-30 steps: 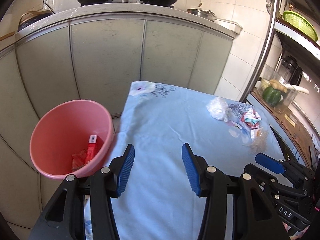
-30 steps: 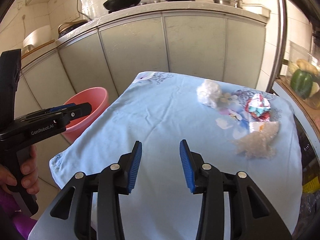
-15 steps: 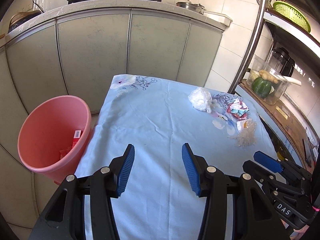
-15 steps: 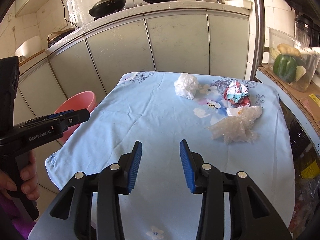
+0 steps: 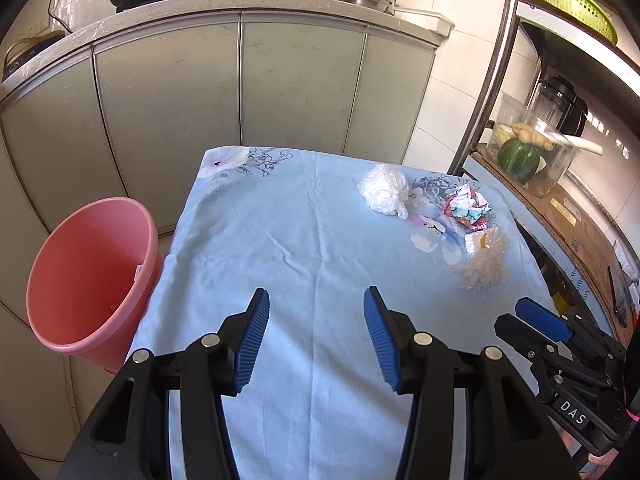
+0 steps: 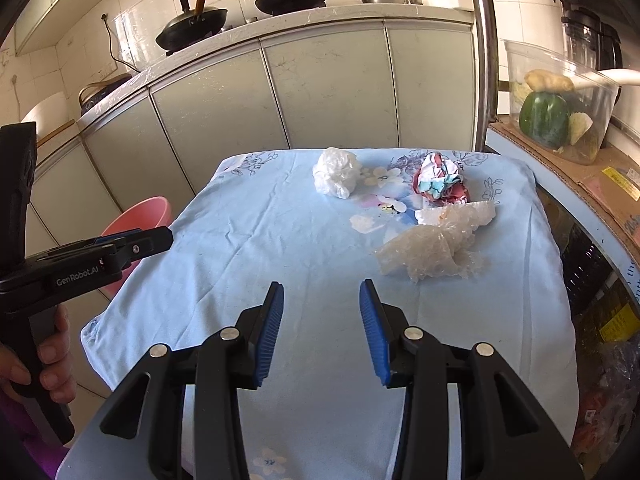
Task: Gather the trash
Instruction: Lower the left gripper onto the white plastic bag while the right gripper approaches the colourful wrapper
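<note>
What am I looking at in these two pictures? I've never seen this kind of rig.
There is no robot: a person holds a handheld gripper in each hand, each with a fisheye camera looking along its blue fingers. One picture is from the left gripper, the other from the right gripper. Both are open and hold nothing. On the blue tablecloth lie a white plastic wad, a colourful crumpled wrapper and a clear crinkled bag. A pink bin stands beside the table.
</note>
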A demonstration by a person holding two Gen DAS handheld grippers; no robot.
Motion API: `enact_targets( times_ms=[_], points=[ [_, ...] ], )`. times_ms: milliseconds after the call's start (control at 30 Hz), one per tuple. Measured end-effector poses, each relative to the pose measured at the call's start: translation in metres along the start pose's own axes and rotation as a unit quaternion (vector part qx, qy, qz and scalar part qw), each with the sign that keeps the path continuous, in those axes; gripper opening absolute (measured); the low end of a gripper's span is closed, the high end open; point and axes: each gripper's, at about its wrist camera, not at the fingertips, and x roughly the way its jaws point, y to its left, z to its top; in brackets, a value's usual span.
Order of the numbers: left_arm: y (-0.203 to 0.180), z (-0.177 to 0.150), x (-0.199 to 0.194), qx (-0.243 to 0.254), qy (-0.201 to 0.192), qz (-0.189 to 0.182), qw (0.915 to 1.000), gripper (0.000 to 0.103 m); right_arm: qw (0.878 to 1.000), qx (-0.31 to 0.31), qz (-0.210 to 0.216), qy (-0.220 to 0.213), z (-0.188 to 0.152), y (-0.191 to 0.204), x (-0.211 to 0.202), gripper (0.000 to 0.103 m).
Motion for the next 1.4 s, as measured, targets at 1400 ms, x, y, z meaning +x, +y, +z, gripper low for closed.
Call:
enact_targets(
  times_ms=[1400],
  points=[
    [-0.072, 0.080, 0.105, 0.049, 0.014, -0.035, 0.9981, 0.049, 0.998, 0.026, -0.057, 0.024, 0.022, -0.057, 0.045, 0.040]
  ],
)
